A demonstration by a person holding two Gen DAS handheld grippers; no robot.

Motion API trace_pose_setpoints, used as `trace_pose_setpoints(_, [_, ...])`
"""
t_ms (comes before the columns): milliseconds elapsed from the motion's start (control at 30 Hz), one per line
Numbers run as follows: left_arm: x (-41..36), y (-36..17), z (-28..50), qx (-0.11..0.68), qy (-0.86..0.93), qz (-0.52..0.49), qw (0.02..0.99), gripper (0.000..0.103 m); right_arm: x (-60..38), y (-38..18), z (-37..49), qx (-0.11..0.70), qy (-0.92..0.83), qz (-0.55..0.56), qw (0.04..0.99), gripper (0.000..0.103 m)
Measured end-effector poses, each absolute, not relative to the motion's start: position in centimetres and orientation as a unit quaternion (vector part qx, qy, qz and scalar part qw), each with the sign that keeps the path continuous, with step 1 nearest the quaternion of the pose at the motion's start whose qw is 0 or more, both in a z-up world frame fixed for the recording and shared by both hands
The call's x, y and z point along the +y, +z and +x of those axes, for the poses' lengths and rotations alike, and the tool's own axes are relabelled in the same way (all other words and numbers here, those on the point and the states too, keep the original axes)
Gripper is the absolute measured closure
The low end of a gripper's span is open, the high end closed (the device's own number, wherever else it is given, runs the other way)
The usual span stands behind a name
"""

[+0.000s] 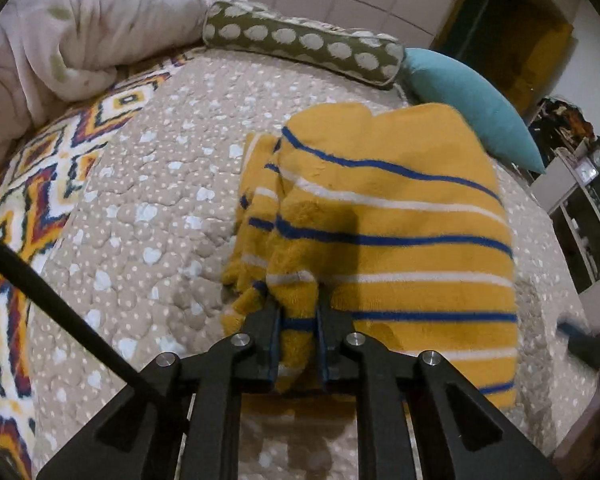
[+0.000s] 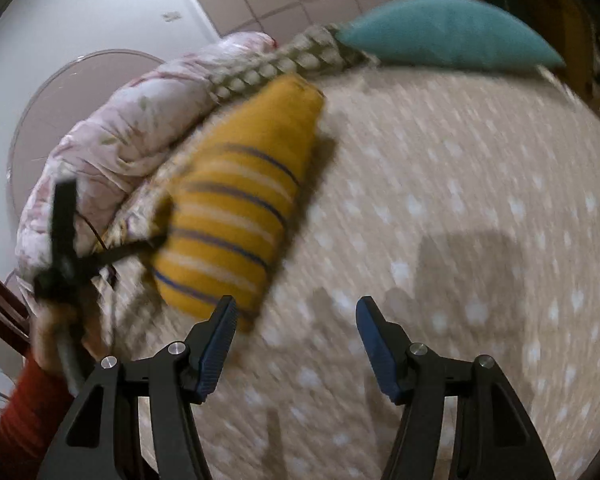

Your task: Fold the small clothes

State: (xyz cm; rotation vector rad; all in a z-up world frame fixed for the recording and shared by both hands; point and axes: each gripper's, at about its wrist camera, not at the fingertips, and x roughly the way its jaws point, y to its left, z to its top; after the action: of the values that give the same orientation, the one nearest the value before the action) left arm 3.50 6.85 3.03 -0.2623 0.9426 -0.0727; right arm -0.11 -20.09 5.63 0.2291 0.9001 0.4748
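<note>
My left gripper [image 1: 298,320] is pinched onto the near edge of the yellow striped fleece garment [image 1: 380,216], which lies partly folded on the dotted quilt [image 1: 148,200] near the teal pillow [image 1: 472,100]. My right gripper [image 2: 296,332] hangs wide apart, holding nothing, over bare quilt beside the garment. I worry the thick fleece could slip from the narrow pinch, or drag and bunch if I pull one-sided.

the left wrist view looked down close along its fingers at the striped garment [image 1: 380,232]; the right wrist view sat farther back. both shared the bedspread [image 1: 148,184] and teal pillow [image 2: 448,32].
</note>
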Motion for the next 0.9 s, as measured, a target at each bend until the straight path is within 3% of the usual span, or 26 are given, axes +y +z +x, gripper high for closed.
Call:
trace_pose_setpoints(100, [7.0, 2.7, 1.7, 0.447, -0.038, -0.151, 0.881, 0.090, -17.3, 9.0, 2.6, 0.402, 0.252, 0.095, 0.875, 0.037])
trace_pose_setpoints(233, [7.6, 1.7, 1.0, 0.438, -0.038, -0.190, 0.878, 0.091, -11.6, 10.9, 7.2, 0.402, 0.292, 0.064, 0.865, 0.046])
trace_pose_setpoints(333, [7.9, 1.5, 1.6, 0.439, -0.039, -0.205, 0.874, 0.091, -5.7, 8.8, 12.7, 0.454, 0.298, 0.039, 0.839, 0.058])
trace_pose_setpoints(433, [8.2, 1.6, 2.2, 0.445, -0.038, -0.202, 0.872, 0.090, -1.2, 5.2, 16.8, 0.504, 0.284, 0.003, 0.815, 0.056])
trace_pose_setpoints(567, [8.6, 3.6, 1.6, 0.440, -0.055, -0.192, 0.875, 0.089, 1.1, 4.3, 18.2, 0.505, 0.276, -0.038, 0.817, 0.044])
trace_pose_setpoints(633, [9.2, 5.1, 0.7, 0.417, -0.056, -0.193, 0.886, 0.077, 0.1, 6.1, 17.7, 0.496, 0.287, -0.029, 0.819, 0.044])
trace_pose_setpoints(700, [10.0, 6.2, 0.0, 0.397, -0.048, -0.197, 0.895, 0.045, -3.2, 8.8, 16.5, 0.459, 0.314, 0.025, 0.831, 0.042])
trace_pose_setpoints(767, [10.7, 6.9, -0.1, 0.376, -0.039, -0.198, 0.904, 0.033, -8.1, 10.5, 15.1, 0.440, 0.303, 0.062, 0.843, 0.027])
trace_pose_setpoints(833, [10.9, 6.8, 1.0, 0.385, -0.039, -0.192, 0.902, 0.030, -11.6, 10.6, 13.7, 0.432, 0.289, 0.070, 0.852, 0.019])
trace_pose_setpoints(900, [10.9, 6.1, 2.7, 0.403, -0.051, -0.182, 0.896, 0.027, -15.4, 9.0, 12.1, 0.445, 0.266, 0.081, 0.851, 0.018])
